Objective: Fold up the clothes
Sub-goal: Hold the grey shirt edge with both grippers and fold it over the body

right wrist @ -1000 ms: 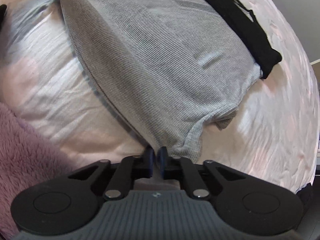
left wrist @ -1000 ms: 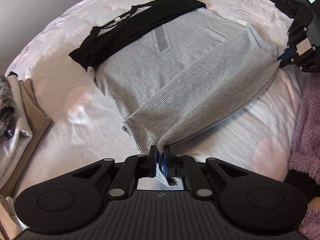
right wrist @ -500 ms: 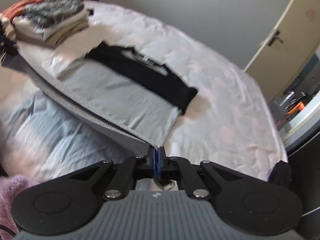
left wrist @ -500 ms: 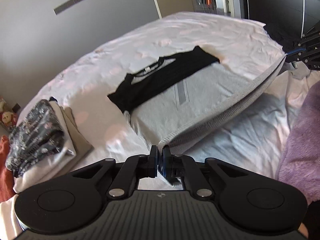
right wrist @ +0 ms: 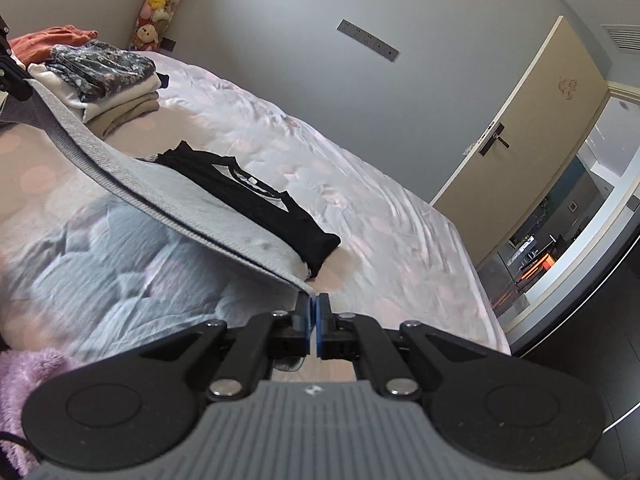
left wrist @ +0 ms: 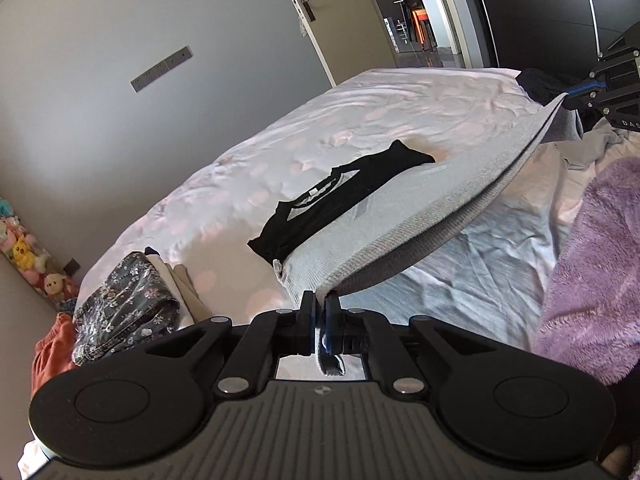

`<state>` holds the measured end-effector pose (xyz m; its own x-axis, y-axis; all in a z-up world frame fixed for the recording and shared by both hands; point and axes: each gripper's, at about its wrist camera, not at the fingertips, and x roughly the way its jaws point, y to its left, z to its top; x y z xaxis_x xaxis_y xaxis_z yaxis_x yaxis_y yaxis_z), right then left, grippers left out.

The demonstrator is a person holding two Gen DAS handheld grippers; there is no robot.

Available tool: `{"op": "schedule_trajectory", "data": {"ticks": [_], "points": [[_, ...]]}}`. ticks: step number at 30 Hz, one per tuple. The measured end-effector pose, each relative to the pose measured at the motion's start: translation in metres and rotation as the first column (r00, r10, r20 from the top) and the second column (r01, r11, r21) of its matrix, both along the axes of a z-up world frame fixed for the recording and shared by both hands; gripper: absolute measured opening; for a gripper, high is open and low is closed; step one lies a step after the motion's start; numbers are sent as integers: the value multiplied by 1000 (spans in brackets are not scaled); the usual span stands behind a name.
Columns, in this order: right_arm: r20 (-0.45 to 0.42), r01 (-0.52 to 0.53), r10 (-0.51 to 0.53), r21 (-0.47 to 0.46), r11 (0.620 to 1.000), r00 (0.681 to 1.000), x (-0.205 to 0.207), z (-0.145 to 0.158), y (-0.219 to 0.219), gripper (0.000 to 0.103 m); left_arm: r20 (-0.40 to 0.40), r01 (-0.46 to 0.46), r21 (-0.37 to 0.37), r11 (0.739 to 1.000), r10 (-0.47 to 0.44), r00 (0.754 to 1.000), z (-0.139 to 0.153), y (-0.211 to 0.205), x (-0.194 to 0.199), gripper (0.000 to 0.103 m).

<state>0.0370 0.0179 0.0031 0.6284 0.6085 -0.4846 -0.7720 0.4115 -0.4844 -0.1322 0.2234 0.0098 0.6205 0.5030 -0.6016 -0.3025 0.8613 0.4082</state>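
Note:
A grey ribbed shirt (left wrist: 404,216) with a black collar band (left wrist: 344,196) lies on the bed, its near hem lifted off the bedding. My left gripper (left wrist: 320,312) is shut on one hem corner. My right gripper (right wrist: 313,312) is shut on the other hem corner of the shirt (right wrist: 192,204); it also shows at the right edge of the left wrist view (left wrist: 580,94). The hem is stretched taut between the two grippers, and the collar end (right wrist: 256,196) still rests on the bed.
A stack of folded clothes (left wrist: 132,308) with a dark floral piece on top sits at the bed's left side, also in the right wrist view (right wrist: 100,76). A purple fluffy blanket (left wrist: 592,280) lies near the right. A dark garment (left wrist: 540,84) sits at the bed's far corner. The bed sheet (right wrist: 380,232) stretches beyond the shirt.
Both grippers have risen and tilted up, lifting the shirt's hem off the bed and pulling it taut. The views now show the wall and door.

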Motion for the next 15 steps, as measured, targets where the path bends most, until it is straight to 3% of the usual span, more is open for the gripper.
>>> {"op": "schedule_trajectory", "data": {"ticks": [15], "points": [[-38,-47,49,54,997,998,-70,21,-80,2,5,60,36,998,-60,998,15,-59,-58,2]]}}
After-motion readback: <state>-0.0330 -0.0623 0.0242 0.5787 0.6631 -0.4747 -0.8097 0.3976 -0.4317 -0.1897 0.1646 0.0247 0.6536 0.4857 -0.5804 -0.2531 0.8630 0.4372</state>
